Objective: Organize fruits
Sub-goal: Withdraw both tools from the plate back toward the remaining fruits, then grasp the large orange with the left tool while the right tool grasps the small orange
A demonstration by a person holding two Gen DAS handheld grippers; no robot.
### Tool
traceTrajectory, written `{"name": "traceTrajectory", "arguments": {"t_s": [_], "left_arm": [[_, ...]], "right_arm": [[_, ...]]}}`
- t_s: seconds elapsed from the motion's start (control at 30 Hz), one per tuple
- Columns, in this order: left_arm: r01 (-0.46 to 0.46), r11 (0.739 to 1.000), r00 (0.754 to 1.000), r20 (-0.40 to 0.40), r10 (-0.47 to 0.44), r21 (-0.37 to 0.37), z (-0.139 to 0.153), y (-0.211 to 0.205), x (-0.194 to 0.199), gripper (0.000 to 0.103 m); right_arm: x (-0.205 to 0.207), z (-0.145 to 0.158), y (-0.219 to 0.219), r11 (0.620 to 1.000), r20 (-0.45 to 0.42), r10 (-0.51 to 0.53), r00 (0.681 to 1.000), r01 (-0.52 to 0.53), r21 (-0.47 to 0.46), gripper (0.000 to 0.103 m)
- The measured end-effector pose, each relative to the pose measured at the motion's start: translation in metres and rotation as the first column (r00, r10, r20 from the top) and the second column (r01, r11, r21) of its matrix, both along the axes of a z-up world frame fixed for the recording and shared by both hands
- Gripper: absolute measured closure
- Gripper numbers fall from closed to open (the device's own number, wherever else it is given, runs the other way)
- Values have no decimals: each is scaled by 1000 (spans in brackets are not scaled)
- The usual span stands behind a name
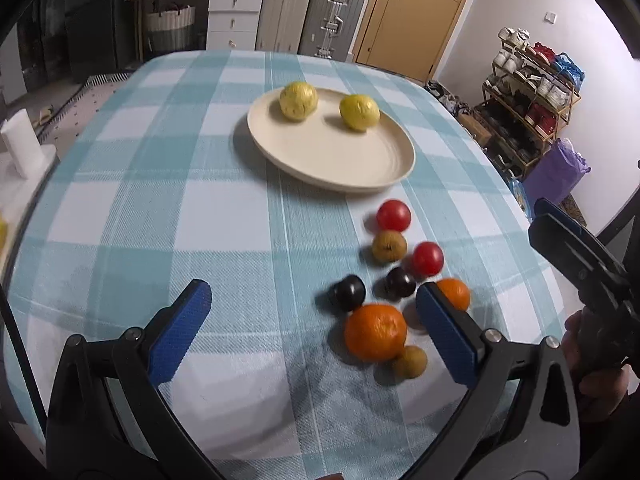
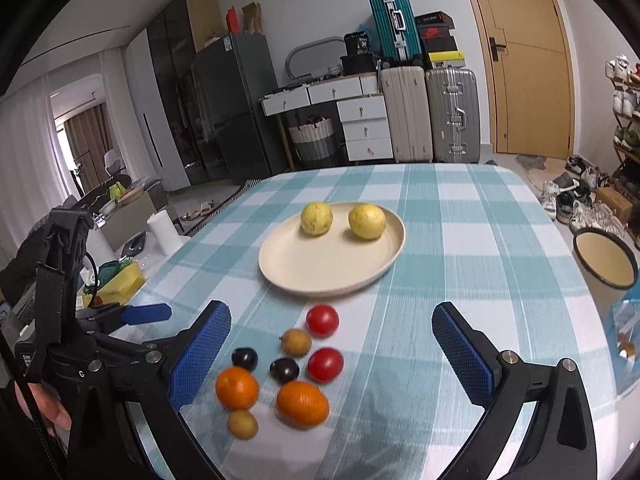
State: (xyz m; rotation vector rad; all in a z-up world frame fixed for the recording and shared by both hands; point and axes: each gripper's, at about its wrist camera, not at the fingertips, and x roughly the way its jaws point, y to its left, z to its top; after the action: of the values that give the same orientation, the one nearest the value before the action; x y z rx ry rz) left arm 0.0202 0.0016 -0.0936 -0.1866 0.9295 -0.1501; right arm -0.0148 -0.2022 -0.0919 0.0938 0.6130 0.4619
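two lemons (image 1: pixel 298 101) sat on the plate (image 1: pixel 384 168), frame centre; your left gripper (image 1: pixel 312 328) and right gripper (image 2: pixel 332 364) hung wide and empty. next, probably, you needed an orange (image 1: pixel 375 332), lower right.

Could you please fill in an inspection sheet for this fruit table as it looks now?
Surface: checked tablecloth, flat.
Job's things: cream plate holding two yellow fruits; two tomatoes, two oranges, two dark plums, two brownish fruits loose on the cloth.
Clutter: paper roll beside the table.
Grippers: left gripper and right gripper open, empty.
Cables: black one by the left gripper.
Surroundings: suitcases, shoe rack.
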Motion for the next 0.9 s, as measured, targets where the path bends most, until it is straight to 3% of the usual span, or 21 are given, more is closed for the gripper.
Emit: {"name": "traceTrajectory", "arguments": {"t_s": [0.4,0.57,0.9], "left_arm": [[79,996,994,-71,-83,-48,-23,-15,4,4],[106,991,989,-98,-113,-78,-28,-18,7,21],[142,973,980,-110,-164,-182,-33,-16,9,42]], "right_arm": [[-9,-12,0,1000,-28,-2,1000,1,-10,0],[-10,-15,0,1000,-34,0,999,-1,-15,0],[-7,-20,1,1000,-51,5,999,-5,-6,0]]}}
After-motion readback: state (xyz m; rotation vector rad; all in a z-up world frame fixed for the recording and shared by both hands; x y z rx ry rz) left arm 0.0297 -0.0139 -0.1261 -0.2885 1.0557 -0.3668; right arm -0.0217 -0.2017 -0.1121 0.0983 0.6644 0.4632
